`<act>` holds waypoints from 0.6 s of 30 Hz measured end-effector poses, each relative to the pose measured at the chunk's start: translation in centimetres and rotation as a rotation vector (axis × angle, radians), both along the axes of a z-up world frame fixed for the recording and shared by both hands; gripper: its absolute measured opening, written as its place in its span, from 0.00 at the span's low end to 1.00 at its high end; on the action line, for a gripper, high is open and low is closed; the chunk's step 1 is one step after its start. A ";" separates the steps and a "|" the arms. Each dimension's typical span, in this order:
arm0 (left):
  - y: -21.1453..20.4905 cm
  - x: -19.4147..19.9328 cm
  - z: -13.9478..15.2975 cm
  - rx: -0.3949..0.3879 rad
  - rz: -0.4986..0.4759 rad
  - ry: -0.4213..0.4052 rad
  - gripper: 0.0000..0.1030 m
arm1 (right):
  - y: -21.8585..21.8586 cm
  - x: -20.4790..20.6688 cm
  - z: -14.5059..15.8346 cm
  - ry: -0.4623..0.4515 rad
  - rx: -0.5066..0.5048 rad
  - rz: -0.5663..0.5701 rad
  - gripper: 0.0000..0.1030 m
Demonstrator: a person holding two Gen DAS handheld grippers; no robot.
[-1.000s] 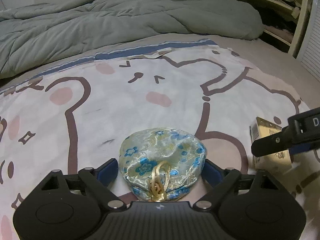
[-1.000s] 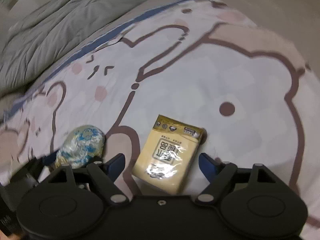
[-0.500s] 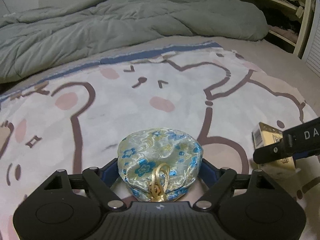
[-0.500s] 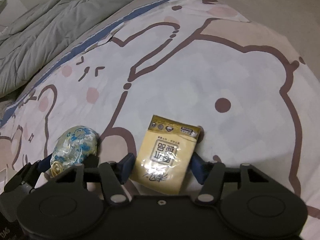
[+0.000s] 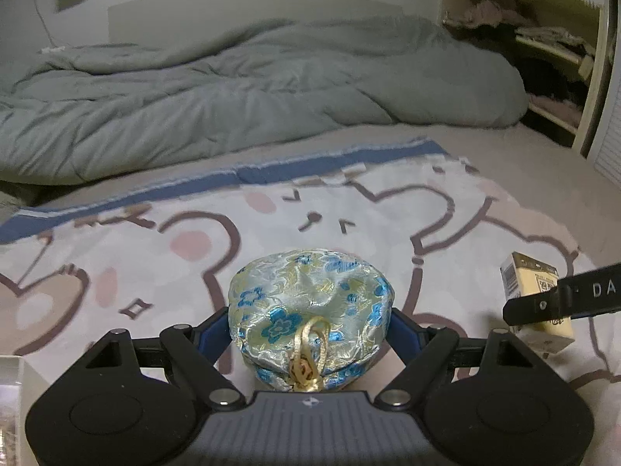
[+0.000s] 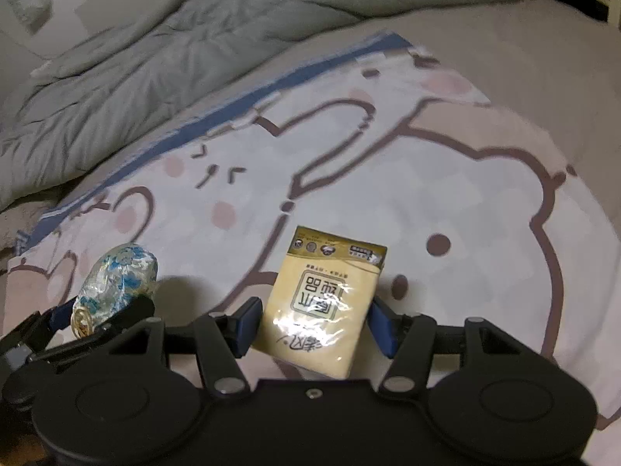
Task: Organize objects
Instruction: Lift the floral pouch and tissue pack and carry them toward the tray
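A round brocade pouch [image 5: 310, 310], pale gold with blue flowers and a gold cord, sits between the blue pads [image 5: 403, 326] of my left gripper [image 5: 308, 324], which is shut on it and holds it just above the cartoon-print sheet [image 5: 388, 209]. The pouch [image 6: 120, 283] also shows at the lower left of the right wrist view. A yellow tissue pack [image 6: 326, 299] in shiny wrap is clamped by my right gripper [image 6: 312, 322], tilted and raised off the sheet. In the left wrist view the pack [image 5: 531, 283] sits at the right edge behind a black finger [image 5: 562, 299].
A crumpled grey duvet [image 5: 252, 89] fills the back of the bed. An open shelf with clothes [image 5: 543, 50] stands at the back right. The corner of a white box [image 5: 15, 388] shows at the lower left. Bare beige mattress [image 6: 524, 77] lies beyond the sheet.
The right jaws closed in onto the tissue pack. Both grippers then rose from the sheet, each carrying its object; more of the duvet and wall has come into view.
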State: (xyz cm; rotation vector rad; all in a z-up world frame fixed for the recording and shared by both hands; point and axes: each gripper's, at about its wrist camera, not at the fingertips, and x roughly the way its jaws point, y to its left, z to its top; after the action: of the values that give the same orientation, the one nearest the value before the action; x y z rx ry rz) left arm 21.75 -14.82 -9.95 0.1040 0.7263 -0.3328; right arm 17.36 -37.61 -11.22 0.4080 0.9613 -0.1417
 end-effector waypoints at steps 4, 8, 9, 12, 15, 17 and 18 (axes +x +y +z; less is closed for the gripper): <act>1.1 -0.9 1.7 -0.005 0.011 -0.028 0.81 | 0.8 -0.8 1.5 -0.039 -0.018 0.021 0.59; 2.1 -1.8 3.2 -0.009 0.021 -0.048 0.81 | 1.6 -1.7 2.8 -0.074 -0.033 0.043 0.59; 2.4 -2.0 3.6 -0.014 0.025 -0.051 0.81 | 1.9 -1.9 3.1 -0.082 -0.036 0.052 0.59; 3.1 -2.6 4.6 -0.025 0.032 -0.059 0.81 | 2.8 -2.4 4.0 -0.106 -0.051 0.079 0.59; 3.7 -3.2 5.7 -0.027 0.036 -0.070 0.81 | 3.6 -3.0 4.8 -0.133 -0.074 0.109 0.59; 4.0 -3.6 6.3 -0.029 0.039 -0.073 0.81 | 4.0 -3.3 5.3 -0.143 -0.082 0.125 0.59; 4.2 -3.8 6.6 -0.030 0.041 -0.075 0.81 | 4.2 -3.5 5.6 -0.151 -0.086 0.132 0.59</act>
State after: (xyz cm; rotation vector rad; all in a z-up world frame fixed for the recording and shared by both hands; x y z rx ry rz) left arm 17.94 -10.64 -3.32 0.0723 0.6483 -0.2986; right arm 13.83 -33.39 -5.65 0.2713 0.8276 -0.0310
